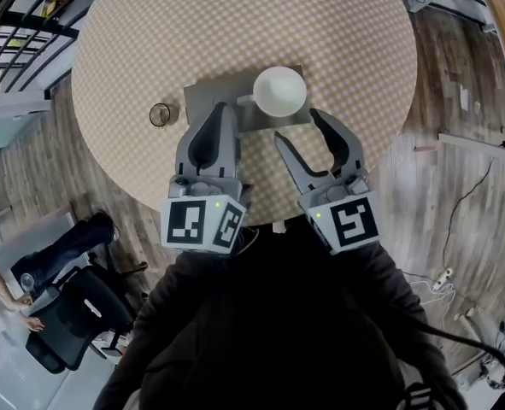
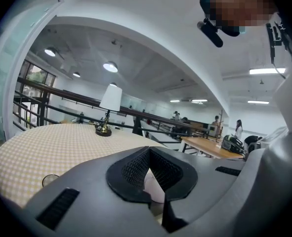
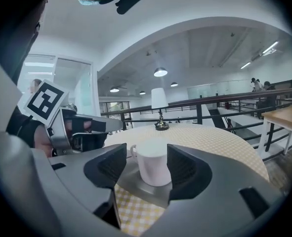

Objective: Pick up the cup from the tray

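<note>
Round table (image 1: 149, 24), covered in a checked cloth. A grey tray (image 1: 202, 99) is seen lying flat near the table's near edge. The white cup (image 1: 279, 90) is found upright on the tray's right part, its handle turned toward the left side of the head view.

Left gripper (image 1: 220, 109): jaws are pressed together, nothing is held; the tips are placed over the tray, just beside the cup's handle.

Right gripper (image 1: 296, 125): jaws are held apart, empty. In the right gripper view the cup (image 3: 153, 162) is framed between the two pads (image 3: 111, 168) but lies beyond them, with a gap on each side; no contact is seen.

A small round glass-like object (image 1: 160, 114) is noted on the cloth left of the tray, apart from it. A white-shaded lamp (image 2: 109, 102) is seen on the table's far side.
</note>
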